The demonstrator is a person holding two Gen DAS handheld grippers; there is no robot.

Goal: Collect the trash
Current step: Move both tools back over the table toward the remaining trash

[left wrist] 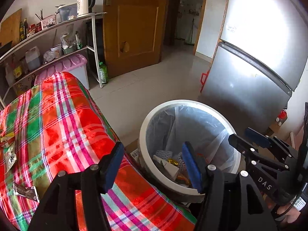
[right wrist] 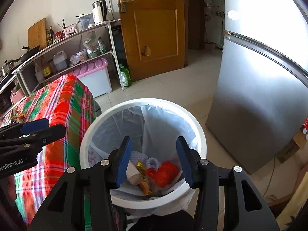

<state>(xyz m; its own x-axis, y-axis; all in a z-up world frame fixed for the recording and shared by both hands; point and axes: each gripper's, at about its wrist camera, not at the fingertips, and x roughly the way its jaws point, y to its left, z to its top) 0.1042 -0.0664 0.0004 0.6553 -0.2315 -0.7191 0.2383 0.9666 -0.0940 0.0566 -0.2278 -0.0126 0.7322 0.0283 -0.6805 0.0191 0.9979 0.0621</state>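
Note:
A white trash bin [right wrist: 200,134] with a clear liner stands on the floor beside the table; it also shows in the left wrist view [left wrist: 142,127]. Inside lie a red crumpled wrapper [right wrist: 165,173], a paper cup [right wrist: 133,173] and gold foil [right wrist: 141,166]. My right gripper [right wrist: 154,161] is open and empty, right above the bin; it also shows in the left wrist view [left wrist: 248,136]. My left gripper [left wrist: 154,165] is open and empty over the table's corner next to the bin. On the plaid tablecloth [left wrist: 63,123] lie a dark wrapper [left wrist: 25,191] and snack packets [left wrist: 8,150].
A silver fridge [right wrist: 259,96] stands right of the bin. A shelf rack [left wrist: 57,44] with bottles and a kettle, a pink-lidded box [left wrist: 71,67] and a green bottle [left wrist: 103,73] stand behind the table. A wooden door [left wrist: 134,23] is beyond. Cardboard box [right wrist: 288,150] lies by the fridge.

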